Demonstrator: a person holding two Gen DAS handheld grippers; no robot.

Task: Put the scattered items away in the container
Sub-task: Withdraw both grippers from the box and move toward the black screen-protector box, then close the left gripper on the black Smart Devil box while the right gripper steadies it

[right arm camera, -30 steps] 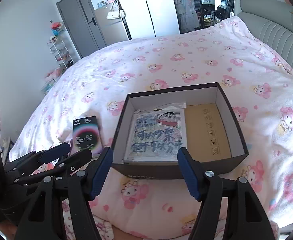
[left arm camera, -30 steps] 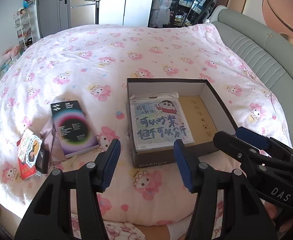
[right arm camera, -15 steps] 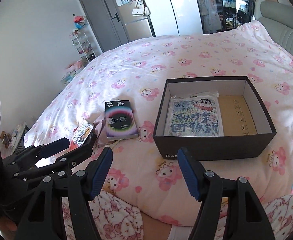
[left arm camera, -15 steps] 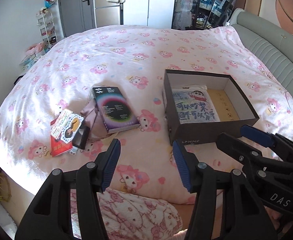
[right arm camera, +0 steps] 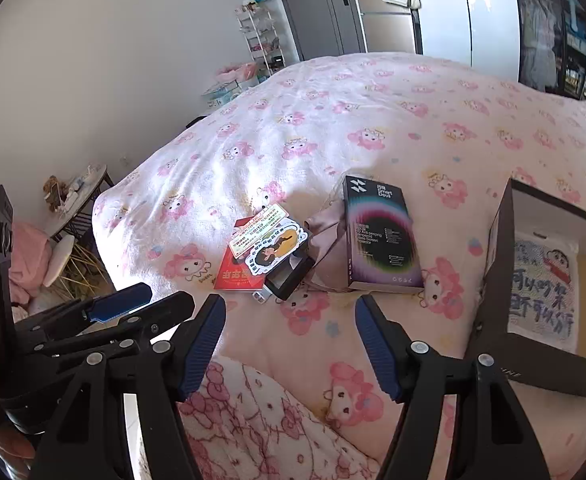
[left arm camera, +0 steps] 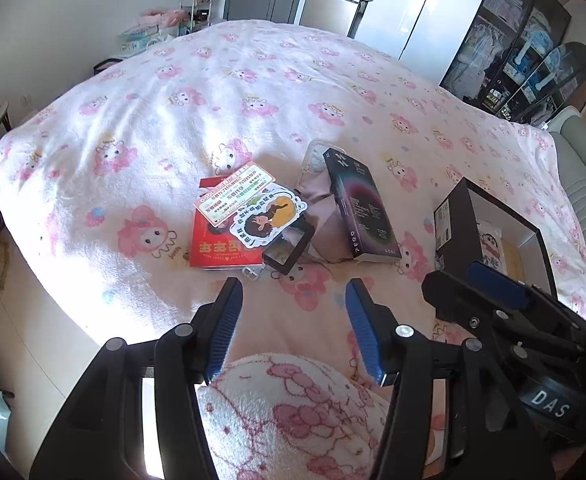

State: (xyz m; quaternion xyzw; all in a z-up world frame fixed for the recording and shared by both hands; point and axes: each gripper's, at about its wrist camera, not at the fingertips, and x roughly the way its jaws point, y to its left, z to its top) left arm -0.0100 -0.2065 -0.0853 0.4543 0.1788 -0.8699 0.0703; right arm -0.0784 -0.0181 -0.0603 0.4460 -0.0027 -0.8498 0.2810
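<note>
A small heap of scattered items lies on a bed covered by a pink-and-white cartoon-print blanket (left arm camera: 253, 92). At the heap's left is a flat red packet (left arm camera: 221, 246) with gold lettering. On top of it rest a pale printed card (left arm camera: 235, 194) and a die-cut sticker sheet (left arm camera: 267, 220) showing a cartoon figure. Partly under the sticker sheet, at the packet's right edge, sits a small black square case (left arm camera: 289, 246) with a clear window. A tiny pale clip-like piece (left arm camera: 253, 273) lies just in front of the packet; what it is cannot be told. To the right, a crumpled mauve pouch or cloth (left arm camera: 325, 216) lies under the left edge of a dark rectangular product box (right arm camera: 381, 236) with a rainbow ring and white print.

Further right, apart from the heap, stands the container: an open dark cardboard box (right arm camera: 497, 280) with a pale interior. Inside it lies a flat bagged picture kit (right arm camera: 543, 284) showing a cartoon boy and large dark characters.

Both claws hover above the near edge of the bed, pointing down toward the heap. The left gripper (left arm camera: 291, 326) has its blue-padded jaws spread apart with nothing between them. The right gripper (right arm camera: 289, 340) is likewise spread and empty. Below them shows a person's pink-patterned fleece garment (left arm camera: 289, 416).
</note>
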